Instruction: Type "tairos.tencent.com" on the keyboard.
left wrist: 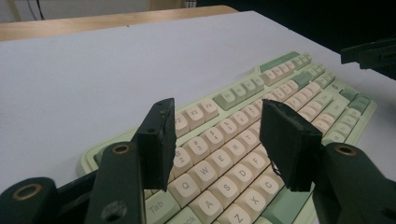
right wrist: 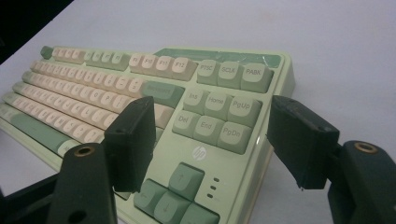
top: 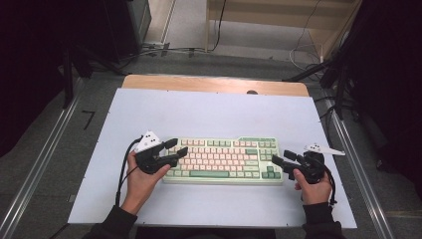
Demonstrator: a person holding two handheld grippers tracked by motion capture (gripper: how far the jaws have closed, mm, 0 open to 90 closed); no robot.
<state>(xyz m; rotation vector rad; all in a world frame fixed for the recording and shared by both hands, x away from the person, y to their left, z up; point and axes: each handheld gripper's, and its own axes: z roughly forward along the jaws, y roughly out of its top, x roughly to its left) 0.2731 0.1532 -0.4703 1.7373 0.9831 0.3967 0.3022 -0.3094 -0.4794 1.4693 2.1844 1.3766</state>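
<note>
a: where's the keyboard point(top: 224, 160)?

b: flat on the white sheet point(top: 209, 117) that covers the bench, near the person's edge and about midway across, long side running left to right. green case, cream and pink keys, green ones at the ends.

a: and the left tongs point(top: 176, 147)?

b: at the keyboard's left end, held in the left hand point(top: 142, 174), pointing right and over the first keys. in the left gripper view the two black jaws stand apart above the letter rows, with only keys visible through the gap. nothing is gripped. i can't tell whether the tips touch the keycaps.

a: right tongs point(top: 283, 158)?

b: at the right end, in the right hand point(top: 312, 186), pointing left at the arrow and navigation block. in the right gripper view the jaws are spread wide, one over the edge of the main key field, the other out past the case's right side above the sheet. the ins, home and pgup cluster point(right wrist: 216, 116) and the arrow keys point(right wrist: 175, 191) lie between them. they grip nothing either.

a: anything else on the bench?

b: bare wood point(top: 214, 83) shows along the far edge of the sheet.
</note>
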